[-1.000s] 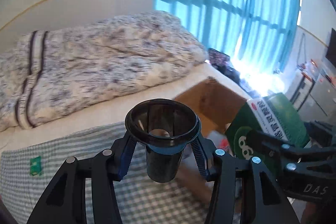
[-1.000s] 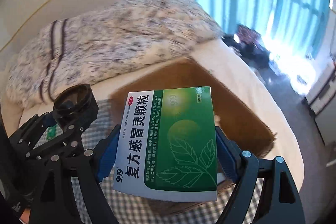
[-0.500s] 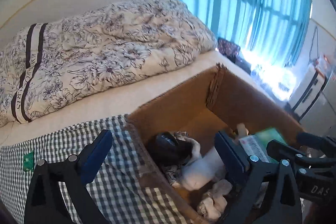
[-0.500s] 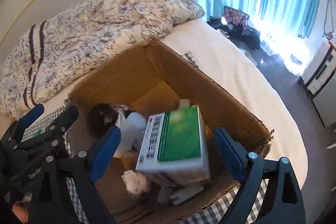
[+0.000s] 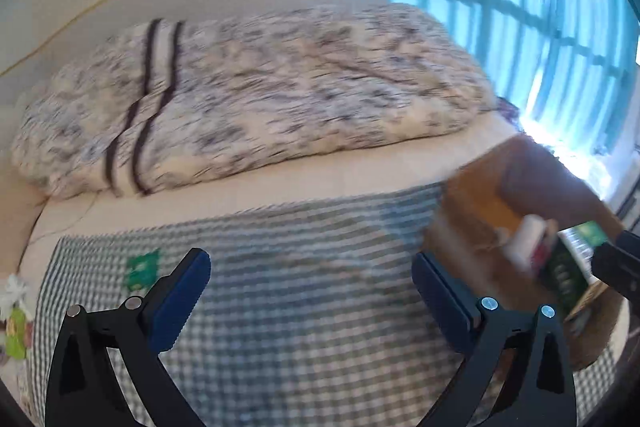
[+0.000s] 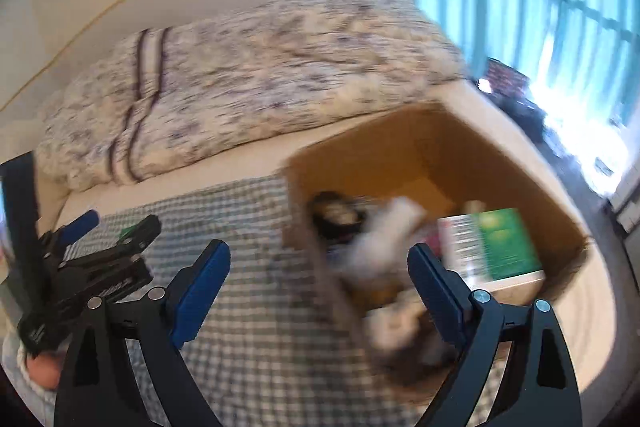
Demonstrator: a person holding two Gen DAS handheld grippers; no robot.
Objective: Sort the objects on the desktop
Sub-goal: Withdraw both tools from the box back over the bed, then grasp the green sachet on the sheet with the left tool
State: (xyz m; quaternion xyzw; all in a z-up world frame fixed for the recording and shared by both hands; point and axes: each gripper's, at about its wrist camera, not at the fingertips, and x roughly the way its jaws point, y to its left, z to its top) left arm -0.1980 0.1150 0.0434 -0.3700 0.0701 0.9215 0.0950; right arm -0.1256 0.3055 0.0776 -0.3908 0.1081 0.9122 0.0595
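Left wrist view gives us our left gripper (image 5: 310,291) with its blue-padded jaws spread wide and nothing between them, hanging over the green checked cloth (image 5: 304,307) that covers the near part of the bed. A cardboard box (image 5: 476,211) sits at the cloth's right edge, blurred, with the green medicine box (image 5: 568,269) showing inside it, and a small green tag (image 5: 142,267) lies near the cloth's left edge. A floral quilt (image 5: 260,91) is heaped along the far side of the bed.

From the right wrist view, our right gripper (image 6: 318,279) is likewise spread and empty, above the cloth's right edge where the box stands. Inside the box we make out the medicine box lying flat toward the right wall, a dark cup (image 6: 336,217) near the left wall, and white crumpled items (image 6: 384,239) between them, too blurred to identify.
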